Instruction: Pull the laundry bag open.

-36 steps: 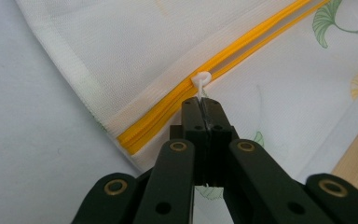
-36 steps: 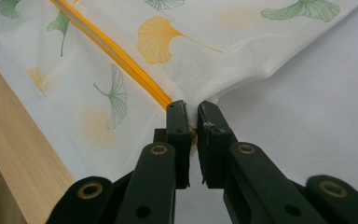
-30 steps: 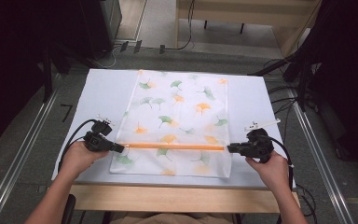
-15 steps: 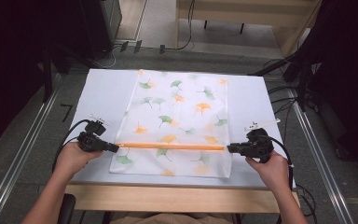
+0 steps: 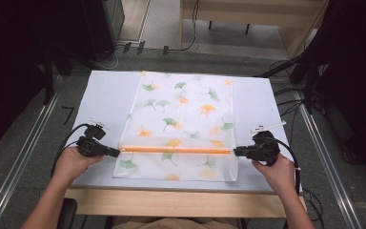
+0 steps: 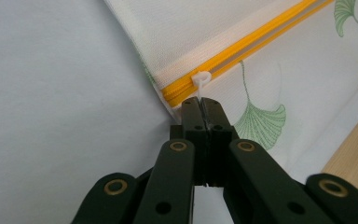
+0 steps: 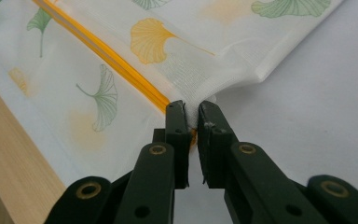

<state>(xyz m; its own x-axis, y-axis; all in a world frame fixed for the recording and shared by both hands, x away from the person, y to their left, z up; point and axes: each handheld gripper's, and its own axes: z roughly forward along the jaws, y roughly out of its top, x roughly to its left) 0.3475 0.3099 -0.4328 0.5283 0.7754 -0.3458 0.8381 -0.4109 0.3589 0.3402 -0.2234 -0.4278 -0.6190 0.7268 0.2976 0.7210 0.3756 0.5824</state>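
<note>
My left hand-held gripper (image 5: 116, 153) pinches the white zipper pull (image 6: 200, 80) at nine o'clock of the mesh bag (image 5: 183, 119); my right hand-held gripper (image 5: 236, 152) clamps the bag's three o'clock edge on the tabletop (image 5: 102, 95).

White mesh bag (image 5: 181, 129) printed with green and orange ginkgo leaves; its orange-yellow zipper (image 5: 176, 150) runs between the black grippers; white pull tab (image 6: 200, 80).
</note>
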